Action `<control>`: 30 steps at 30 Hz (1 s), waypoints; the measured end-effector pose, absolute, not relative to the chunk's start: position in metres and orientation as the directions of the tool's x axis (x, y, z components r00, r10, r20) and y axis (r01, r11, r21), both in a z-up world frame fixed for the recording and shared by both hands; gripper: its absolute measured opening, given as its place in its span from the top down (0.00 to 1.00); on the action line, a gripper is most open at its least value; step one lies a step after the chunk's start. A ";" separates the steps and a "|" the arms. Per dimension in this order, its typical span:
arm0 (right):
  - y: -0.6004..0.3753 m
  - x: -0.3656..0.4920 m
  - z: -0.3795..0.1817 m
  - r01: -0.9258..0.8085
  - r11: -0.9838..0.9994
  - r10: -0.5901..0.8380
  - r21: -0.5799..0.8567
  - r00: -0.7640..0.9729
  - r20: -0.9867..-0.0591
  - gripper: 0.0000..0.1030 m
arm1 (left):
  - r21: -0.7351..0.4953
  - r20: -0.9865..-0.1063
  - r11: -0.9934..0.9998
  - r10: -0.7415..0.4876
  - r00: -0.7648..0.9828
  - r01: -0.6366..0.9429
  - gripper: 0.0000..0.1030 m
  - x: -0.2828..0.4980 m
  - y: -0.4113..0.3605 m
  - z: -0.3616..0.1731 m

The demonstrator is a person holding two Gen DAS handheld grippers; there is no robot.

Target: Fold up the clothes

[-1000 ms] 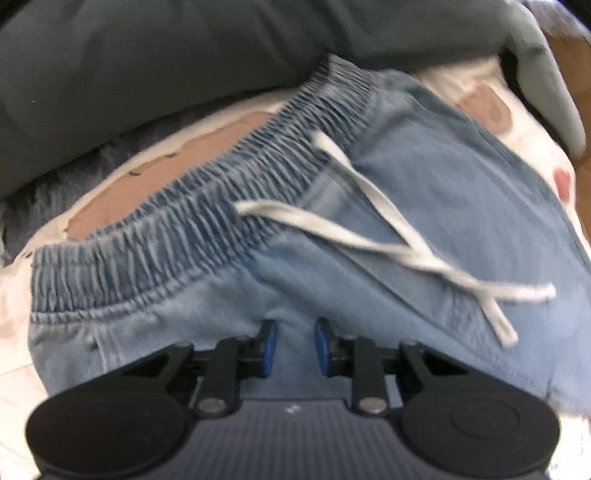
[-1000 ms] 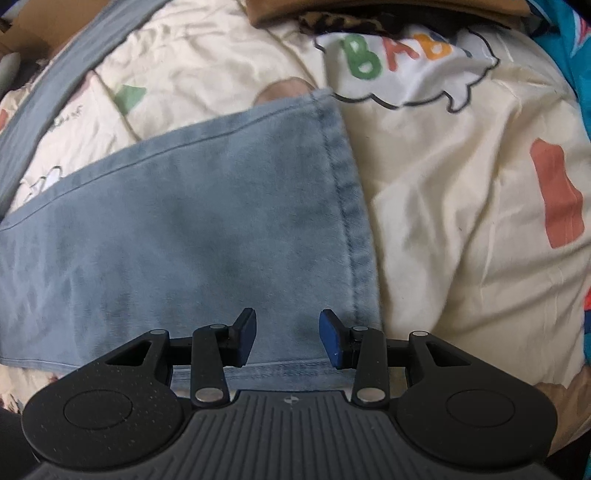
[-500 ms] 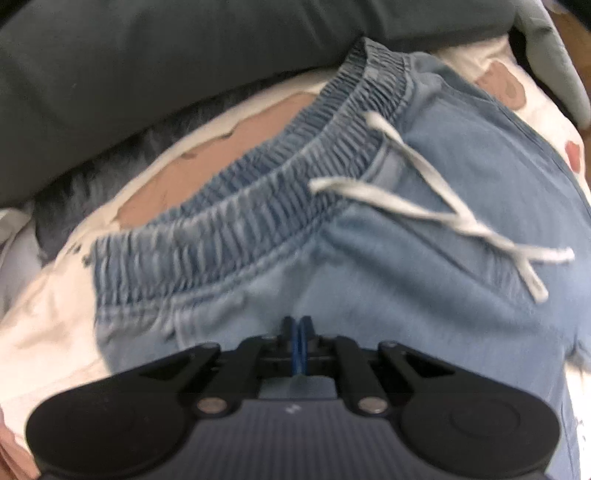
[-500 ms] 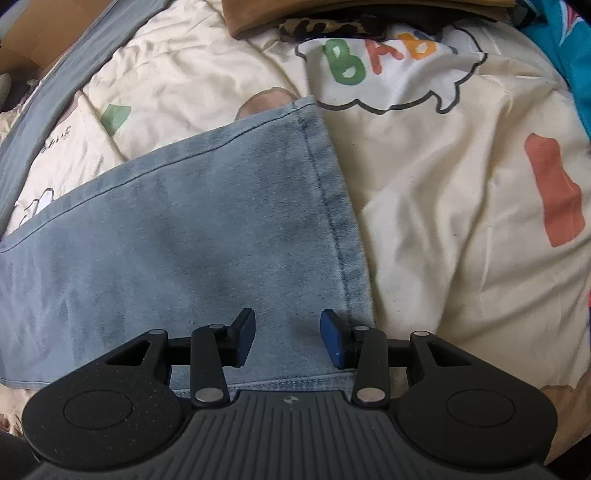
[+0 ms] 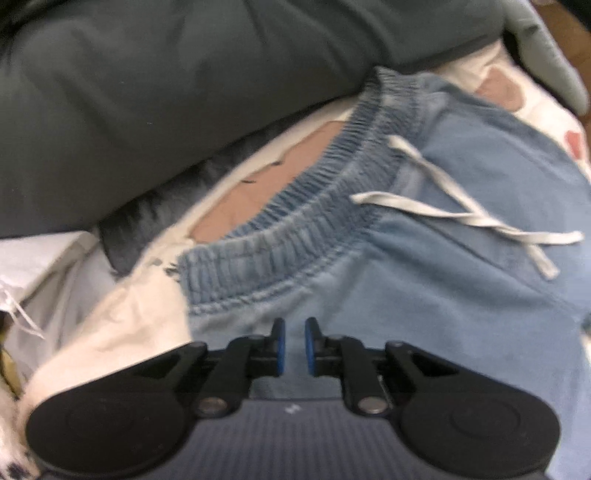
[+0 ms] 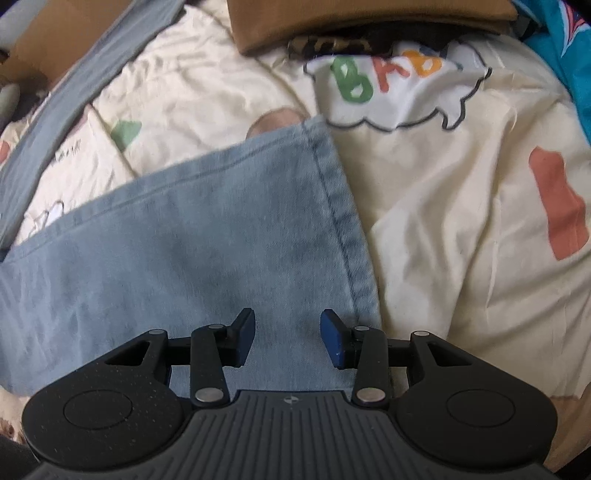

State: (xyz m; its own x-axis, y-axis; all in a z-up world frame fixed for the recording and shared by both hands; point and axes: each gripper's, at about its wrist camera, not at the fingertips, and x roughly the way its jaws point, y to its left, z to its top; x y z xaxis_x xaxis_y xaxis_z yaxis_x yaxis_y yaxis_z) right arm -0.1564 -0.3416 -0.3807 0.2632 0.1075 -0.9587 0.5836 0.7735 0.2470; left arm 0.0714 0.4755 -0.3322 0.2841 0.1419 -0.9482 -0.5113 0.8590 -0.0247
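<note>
Light blue denim trousers lie spread on a cream quilt printed with coloured shapes and letters, filling the centre and right of the left wrist view and the lower left and centre of the right wrist view. In the left wrist view the gathered elastic waistband curves from the upper centre down to the lower left, and a white drawstring lies crossed over the cloth at the right. A dark grey-green cushion or cover fills the upper left of that view, just beyond the waistband. The left gripper sits at the bottom centre, pointing steeply down at the trousers just below the waistband; its fingers have just been opening and now stand a narrow gap apart, released, with denim seen behind the gap but nothing pinched between the blue pads. In the right wrist view the trouser leg runs from the left edge to a stitched hem that slants down the centre of the frame. The right gripper hangs over the lower end of that leg near the hem, its fingers set wide apart and released, pressing on nothing. A brown folded cloth lies at the top centre, and a bright blue fabric shows at the upper right.
</note>
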 end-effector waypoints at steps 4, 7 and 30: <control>-0.351 -0.146 -0.374 0.587 0.775 0.061 0.234 0.299 -0.952 0.55 | -0.100 -0.960 0.847 0.055 0.273 -0.523 0.85 0.064 0.464 -0.346; -0.359 -0.137 -0.371 0.585 0.780 0.032 0.224 0.319 -0.947 0.55 | -0.072 -0.968 0.846 0.069 0.242 -0.528 0.86 0.060 0.461 -0.360; -0.394 -0.076 -0.407 0.545 0.825 -0.036 0.148 0.314 -0.949 0.50 | 0.007 -0.958 0.910 0.124 0.258 -0.415 0.87 0.096 0.418 -0.340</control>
